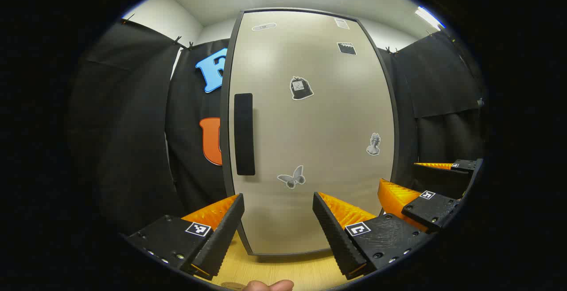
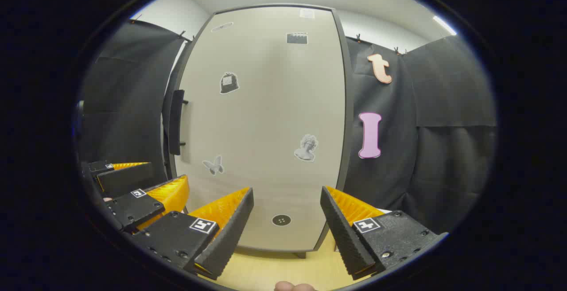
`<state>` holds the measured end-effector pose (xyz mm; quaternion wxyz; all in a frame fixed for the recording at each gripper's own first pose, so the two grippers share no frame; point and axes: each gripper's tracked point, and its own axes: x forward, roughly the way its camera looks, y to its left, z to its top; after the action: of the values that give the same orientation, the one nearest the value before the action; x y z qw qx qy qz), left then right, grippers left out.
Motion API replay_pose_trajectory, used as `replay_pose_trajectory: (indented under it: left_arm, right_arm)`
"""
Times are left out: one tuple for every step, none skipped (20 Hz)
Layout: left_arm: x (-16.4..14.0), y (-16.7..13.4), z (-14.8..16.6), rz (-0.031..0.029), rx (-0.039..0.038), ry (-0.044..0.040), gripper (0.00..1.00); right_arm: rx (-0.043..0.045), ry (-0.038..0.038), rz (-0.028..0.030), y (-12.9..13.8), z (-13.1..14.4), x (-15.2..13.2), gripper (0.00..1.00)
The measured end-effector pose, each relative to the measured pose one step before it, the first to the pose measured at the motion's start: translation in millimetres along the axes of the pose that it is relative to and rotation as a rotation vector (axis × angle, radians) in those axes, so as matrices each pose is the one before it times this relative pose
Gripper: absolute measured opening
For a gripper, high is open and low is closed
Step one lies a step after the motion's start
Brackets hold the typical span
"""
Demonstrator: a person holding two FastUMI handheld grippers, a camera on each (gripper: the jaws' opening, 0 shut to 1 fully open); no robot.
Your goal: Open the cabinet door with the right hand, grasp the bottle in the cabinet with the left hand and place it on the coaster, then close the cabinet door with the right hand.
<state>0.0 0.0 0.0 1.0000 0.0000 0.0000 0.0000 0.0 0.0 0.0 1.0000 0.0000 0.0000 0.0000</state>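
Fingers first: your left gripper [image 1: 278, 220] has both fingers spread wide with nothing between them, aimed straight at the cabinet door [image 1: 310, 131]. Your right gripper [image 2: 287, 218] is the same, fingers wide apart and holding nothing.

Cabinet door is shut, flush in its dark frame, standing upright on the wooden worktop [image 1: 283, 269]. It carries a dark vertical handle [image 1: 244, 134] near its left edge; in the right gripper view that handle [image 2: 176, 122] stands off the door on two short posts. The bottle can't be seen with the door closed.

In the left gripper view your right gripper [image 1: 416, 195] sits low at the right, beside the door's right edge. In the right gripper view your left gripper [image 2: 146, 193] sits low at the left, below the handle.

Stickers on the door: a bag [image 1: 301, 88], a butterfly [image 1: 291, 177], a bust [image 1: 374, 144], a clapperboard [image 1: 346, 48]. A small dark round button sticker [image 2: 281, 220] sits near the door's bottom edge, between your right fingers.
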Motion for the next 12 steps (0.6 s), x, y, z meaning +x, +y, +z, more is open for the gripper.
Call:
replay_pose_trajectory:
  left_arm:
    - [0.73,-0.99,-0.26,-0.00216,0.00140,0.00045,0.94]
    - [0.69,-0.66,-0.42,-0.00018,0.00134,0.00061,0.94]
    - [-0.19,-0.02,-0.18,-0.00045,-0.00016,0.00224,0.94]
    - [0.42,-0.07,-1.25,0.00021,0.00014,0.00344,0.94]
    - [-0.23,0.38,-0.08,0.00194,-0.00066,0.00032,0.94]
    - [1.13,0.93,0.53,0.00142,-0.00051,-0.00093,0.94]
    - [-0.14,0.27,-0.28,0.00251,0.00024,-0.00107,0.94]
    - [-0.59,0.75,-0.55,0.00250,-0.00002,0.00144,0.94]
    - [-0.67,0.95,-0.49,0.00150,-0.00071,0.00308,0.94]
    - [0.44,0.95,-0.43,0.00318,0.00078,0.00347,0.94]
    - [-0.66,1.97,-1.58,0.00637,0.00293,0.00331,0.94]
    - [0.06,1.31,-0.62,0.00449,0.00045,0.00250,0.94]
  right_arm:
    - [-0.00023,0.00148,0.00094,0.11,0.03,-0.15,0.98]
    - [-0.00010,-0.00034,-0.00043,-0.77,-0.14,0.36,0.98]
    - [0.00084,-0.00103,-0.00087,-0.57,0.54,-0.14,0.98]
    - [0.00062,-0.00010,-0.00107,-1.08,-0.66,0.18,0.98]
    - [0.00117,0.00001,-0.00125,-0.38,0.27,-0.08,0.98]
    - [0.00130,0.00125,-0.00124,-0.63,-0.71,0.45,0.98]
    - [0.00207,0.00040,0.00043,-0.09,0.62,0.10,0.98]
    - [0.00186,0.00042,-0.00010,-0.10,-0.53,0.05,0.98]
    - [0.00085,0.00034,0.00073,0.39,0.06,-0.08,0.98]
    - [-0.00002,0.00032,0.00128,0.30,-0.32,-0.34,0.98]
    - [-0.00002,0.00037,0.00124,0.75,0.32,-0.43,0.98]
    - [-0.00015,0.00065,0.00169,0.75,-0.32,-0.21,0.98]
